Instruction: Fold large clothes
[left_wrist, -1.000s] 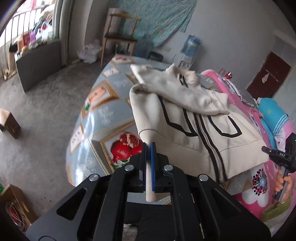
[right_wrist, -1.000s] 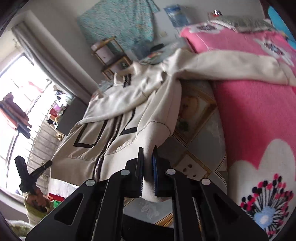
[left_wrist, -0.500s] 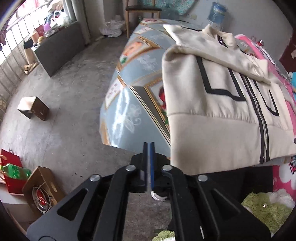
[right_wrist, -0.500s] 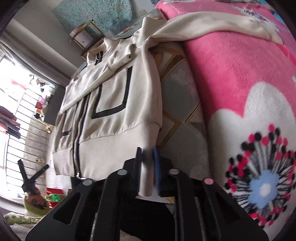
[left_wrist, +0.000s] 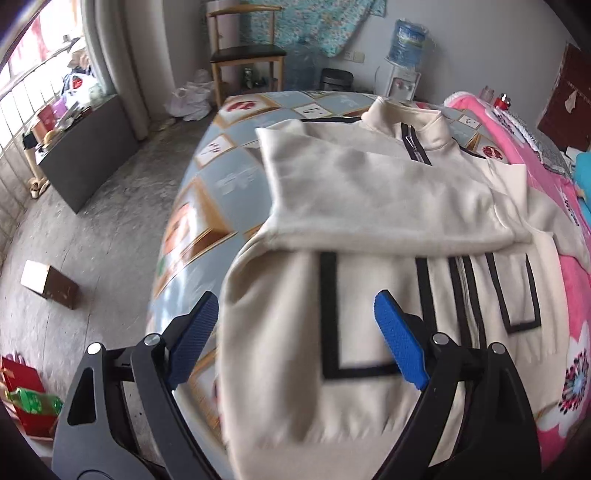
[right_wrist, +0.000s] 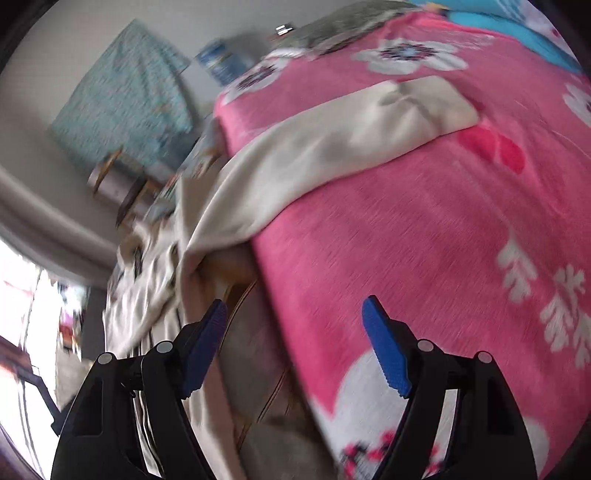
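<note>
Left wrist view: left gripper jaws spread wide, having just been opening; nothing pinched, blue pads clear of the cloth. Beneath them lies a cream jacket with black trim, spread flat on the bed, zip front up, collar toward the far edge. One sleeve is folded across the chest. The jacket's hem sits at the near edge of the bed, its left side close to the bed's left edge. A pink flowered blanket covers the bed's right side, touching the jacket. A wooden chair and a water dispenser stand by the far wall; a small box is on the floor

Right wrist view, blurred: right gripper also wide open, jaws just been opening, holding nothing. The pink blanket fills most of the frame. The jacket's other sleeve stretches out over the blanket, away from the body of the jacket, which lies bunched at the left
</note>
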